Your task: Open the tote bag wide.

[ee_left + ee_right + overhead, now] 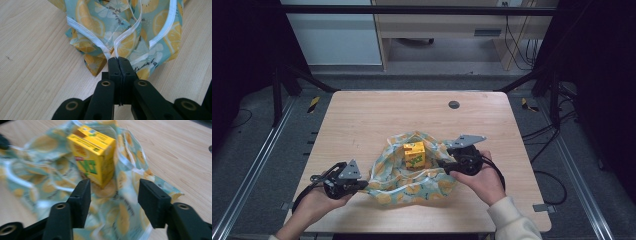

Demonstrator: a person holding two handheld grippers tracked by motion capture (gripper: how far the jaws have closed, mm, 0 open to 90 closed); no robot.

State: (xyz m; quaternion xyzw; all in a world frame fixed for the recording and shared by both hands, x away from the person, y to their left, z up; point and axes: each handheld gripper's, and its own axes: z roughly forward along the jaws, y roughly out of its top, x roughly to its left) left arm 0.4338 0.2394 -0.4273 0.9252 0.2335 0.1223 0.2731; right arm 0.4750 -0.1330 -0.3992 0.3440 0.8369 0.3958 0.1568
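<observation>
Item: small yellow cardboard drink carton with green lettering (92,155), standing upright on the crumpled pale-blue lemon-print cloth bag with white piping (412,177) at the near middle of the light wooden table (362,115); its print is too blurred for me to read, and the bag's dark script is not legible either. My left gripper (119,62) is pinching the bag's white-trimmed edge with jaws pressed together, while my right gripper (113,192) is hovering just short of the carton with jaws spread. Risk, as I judge it: tugging the fabric could be tipping the carton over, or the thin trim could be slipping from my pinch.

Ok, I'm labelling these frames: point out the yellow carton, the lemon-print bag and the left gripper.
yellow carton (96,157), right gripper view, on its front face.
lemon-print bag (432,186), high view, on the near fabric.
left gripper (118,60), left gripper view, at the closed jaw tips pinching the bag's white trim.
</observation>
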